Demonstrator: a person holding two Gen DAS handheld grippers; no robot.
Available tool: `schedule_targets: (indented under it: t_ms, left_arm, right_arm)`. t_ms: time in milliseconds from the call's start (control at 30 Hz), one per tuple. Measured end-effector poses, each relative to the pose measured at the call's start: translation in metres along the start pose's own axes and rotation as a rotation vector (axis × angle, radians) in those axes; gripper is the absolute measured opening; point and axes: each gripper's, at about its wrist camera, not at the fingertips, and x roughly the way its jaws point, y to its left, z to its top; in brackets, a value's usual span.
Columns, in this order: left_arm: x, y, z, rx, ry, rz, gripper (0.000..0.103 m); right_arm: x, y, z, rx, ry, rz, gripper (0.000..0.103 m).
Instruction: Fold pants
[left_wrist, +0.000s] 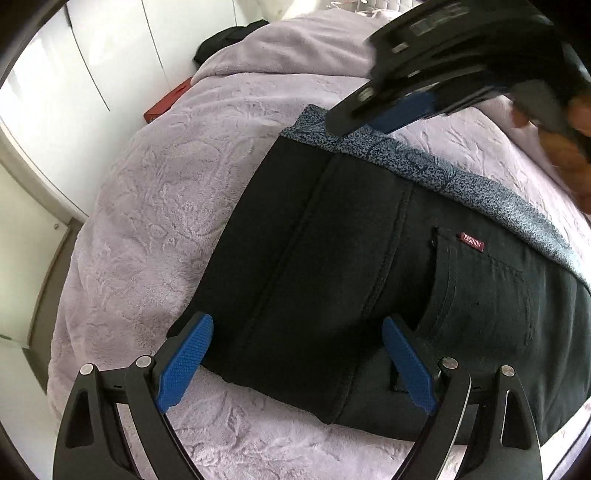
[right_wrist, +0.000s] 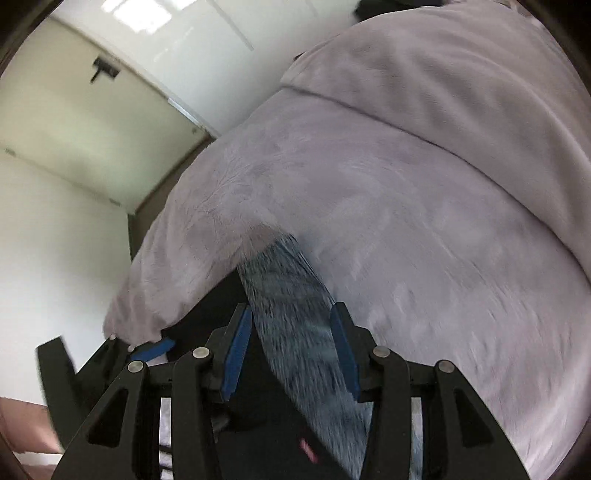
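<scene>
Directly ahead of the open left gripper (left_wrist: 295, 362) lie the folded pants (left_wrist: 369, 266), stretching rightward; the open right gripper (right_wrist: 291, 354) hovers over their far edge.

A lilac plush blanket (left_wrist: 155, 206) covers the bed. A red box (left_wrist: 168, 101) and a dark garment (left_wrist: 229, 40) lie beside white cupboard doors (left_wrist: 74, 66)

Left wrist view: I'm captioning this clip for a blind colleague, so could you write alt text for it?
Folded black pants with a speckled blue-grey waistband lie on a lilac blanket. The open left gripper straddles their near edge; the right gripper hovers over the waistband.
</scene>
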Motion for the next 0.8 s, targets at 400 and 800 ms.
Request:
schedule_targets:
  t_ms: [400,800]
  left_arm:
    - [-0.007,0.009,-0.009,0.034,-0.010,0.016,0.093]
    - [-0.034,-0.024,0.055,0.112,-0.070,-0.063,0.093]
  right_arm:
    - [0.034,0.015,0.021,-0.083,0.071,-0.038,0.007]
    - [-0.057,-0.032,-0.060,0.278,-0.132,-0.009,0.026]
